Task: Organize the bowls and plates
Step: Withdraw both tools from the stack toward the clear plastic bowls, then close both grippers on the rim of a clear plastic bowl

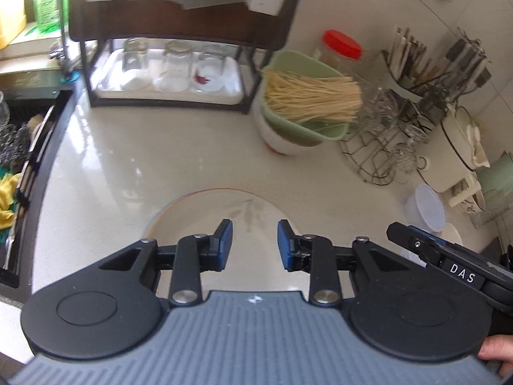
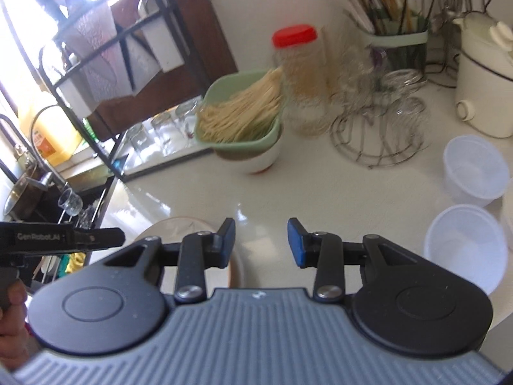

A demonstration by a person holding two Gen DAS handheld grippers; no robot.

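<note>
the plate (image 1: 205,208), a glazed ceramic disc with a thin orange rim line and a faint leaf motif, lies flat on the glossy white counter (image 1: 144,154) directly beneath the left gripper (image 1: 255,245). both the left and the right gripper (image 2: 261,242) stand released, grasping nothing. likely stiff, heavy, slippery and breakable; best pinched at its raised rim.

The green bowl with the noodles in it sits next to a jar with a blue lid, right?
Not quite. The jar beside the green bowl has a red lid, not a blue one. Both wrist views show it, the right wrist view most clearly. The rest is right: the noodles lie in the green bowl, with the jar next to it.
</note>
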